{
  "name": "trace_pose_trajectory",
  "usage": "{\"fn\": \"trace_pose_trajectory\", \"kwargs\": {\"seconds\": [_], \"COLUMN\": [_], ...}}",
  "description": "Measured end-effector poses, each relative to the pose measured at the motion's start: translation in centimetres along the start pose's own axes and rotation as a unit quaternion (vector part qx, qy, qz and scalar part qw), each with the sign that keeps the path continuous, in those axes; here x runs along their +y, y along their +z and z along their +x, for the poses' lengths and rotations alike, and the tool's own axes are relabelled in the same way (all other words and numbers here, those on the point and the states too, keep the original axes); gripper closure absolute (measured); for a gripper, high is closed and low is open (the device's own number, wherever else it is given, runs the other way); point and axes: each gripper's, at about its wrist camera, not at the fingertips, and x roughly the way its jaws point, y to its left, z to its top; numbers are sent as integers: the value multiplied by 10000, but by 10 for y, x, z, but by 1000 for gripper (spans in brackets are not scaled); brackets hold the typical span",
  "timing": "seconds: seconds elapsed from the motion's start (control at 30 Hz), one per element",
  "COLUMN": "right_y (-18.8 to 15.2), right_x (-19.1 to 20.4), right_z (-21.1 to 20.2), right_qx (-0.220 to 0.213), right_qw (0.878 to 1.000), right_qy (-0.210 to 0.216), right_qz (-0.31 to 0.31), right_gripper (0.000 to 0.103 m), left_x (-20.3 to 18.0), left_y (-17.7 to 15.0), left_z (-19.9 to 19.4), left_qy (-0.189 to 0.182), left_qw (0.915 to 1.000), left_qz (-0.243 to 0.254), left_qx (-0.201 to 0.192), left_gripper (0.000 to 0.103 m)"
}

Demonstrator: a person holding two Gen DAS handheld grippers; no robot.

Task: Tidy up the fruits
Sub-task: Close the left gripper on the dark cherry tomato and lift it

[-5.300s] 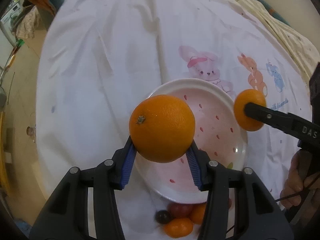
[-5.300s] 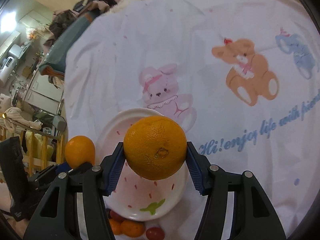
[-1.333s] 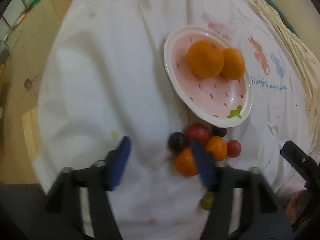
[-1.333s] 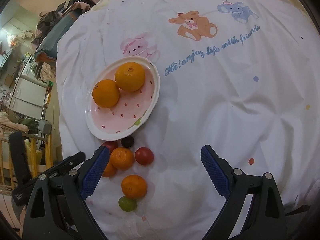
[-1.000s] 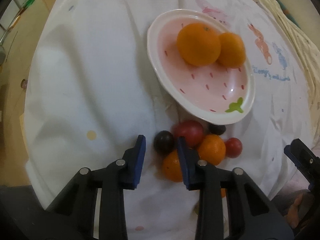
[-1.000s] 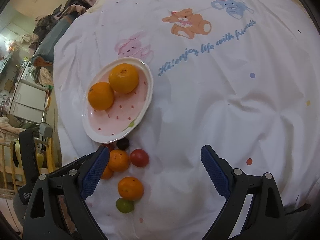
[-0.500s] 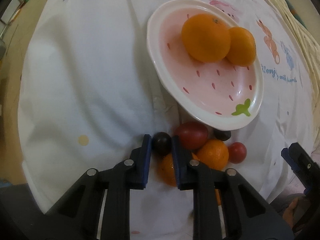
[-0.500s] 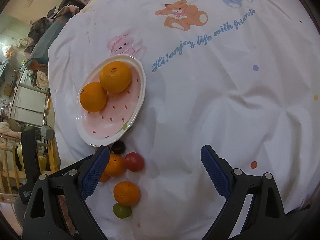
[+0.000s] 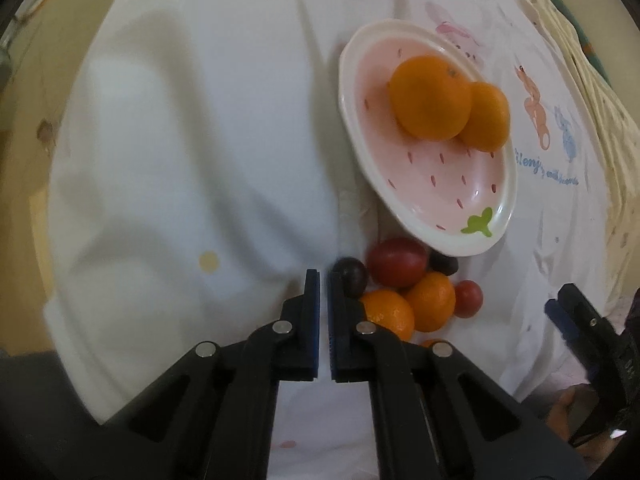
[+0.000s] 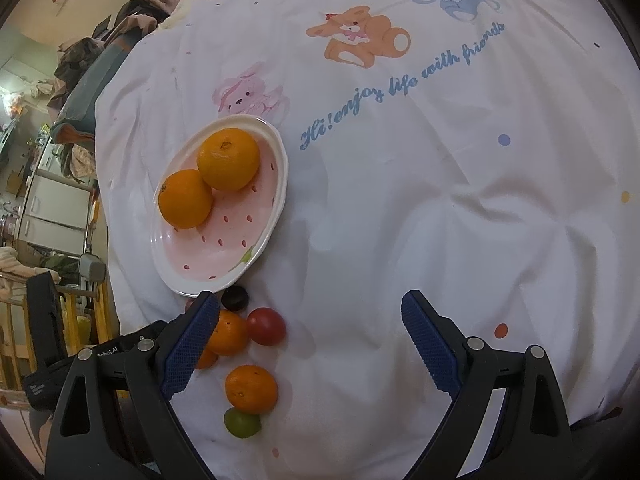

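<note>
Left hand-held gripper (image 9: pixel 323 276) clenched empty beside dark grape (image 9: pixel 350 276), right hand-held gripper (image 10: pixel 311 312) released wide, two oranges (image 10: pixel 228 159) on plate (image 10: pixel 276 200).

Left gripper (image 9: pixel 323 276) points steeply down, jaws pinched together on nothing. Right gripper (image 10: pixel 310 320), over at its 3 o'clock, gapes wide, empty.

2 oranges (image 10: pixel 228 159) on 1 plate (image 10: pixel 280 184); 3 mandarins (image 10: pixel 251 389), 2 tomatoes (image 10: pixel 266 326), 2 dark plums (image 10: pixel 235 298), 1 green fruit (image 10: pixel 241 423).

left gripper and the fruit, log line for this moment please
left gripper: shut, empty, beside dark plum | right gripper: open, empty | plate: two oranges | loose fruit: on cloth
</note>
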Motion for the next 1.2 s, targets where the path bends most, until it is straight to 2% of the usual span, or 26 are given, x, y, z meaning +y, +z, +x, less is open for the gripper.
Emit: {"fn": "trace_pose_trajectory", "kwargs": {"seconds": [0.13, 0.2, 0.23, 0.27, 0.4, 0.57, 0.63, 0.77, 0.87, 0.93, 1.03, 1.2], "right_y": [0, 0, 0, 0, 1, 1, 3, 3, 3, 3, 3, 4], "right_x": [4, 4, 3, 3, 1, -5, -4, 3, 4, 4, 4, 3], "right_z": [0, 0, 1, 1, 3, 12, 12, 9, 9, 9, 9, 6], "right_qx": [-20, -21, -10, 1, 6, 110, 127, 47, 69, 61, 37, 23], "right_qw": [10000, 9999, 9999, 9999, 10000, 9999, 9999, 9999, 9999, 9999, 10000, 10000], "right_qy": [-1, -33, -43, -43, -34, -98, 24, -34, 10, -33, -30, 7], "right_qz": [-78, -116, -108, -91, -58, 18, 73, -93, -94, -104, -75, -62], "right_gripper": [8, 8, 8, 8, 8, 8, 8, 8, 8, 8, 8, 8], "left_x": [-10, -15, -18, -20, -24, -29, -38, -41, -48, -54, -49, -40], "left_y": [1, 2, 2, 3, 6, 4, 2, 5, 6, 8, 4, -2], "left_z": [-6, -7, -5, -3, 12, 20, 22, 30, 38, 42, 38, 26], "left_qy": [-84, -103, -62, -27, 230, 612, 826, 924, 1179, 1185, 998, 690], "left_qw": [9998, 9997, 9997, 9997, 9996, 9976, 9955, 9946, 9916, 9920, 9940, 9972], "left_qz": [10, 58, 92, 99, 182, 330, 462, 479, 535, 438, 456, 279], "left_qx": [-191, -217, -226, -204, 17, -25, -58, 0, 37, 9, -53, 7], "left_gripper": [100, 90, 77, 74, 74, 75, 75, 78, 78, 80, 85, 87]}}
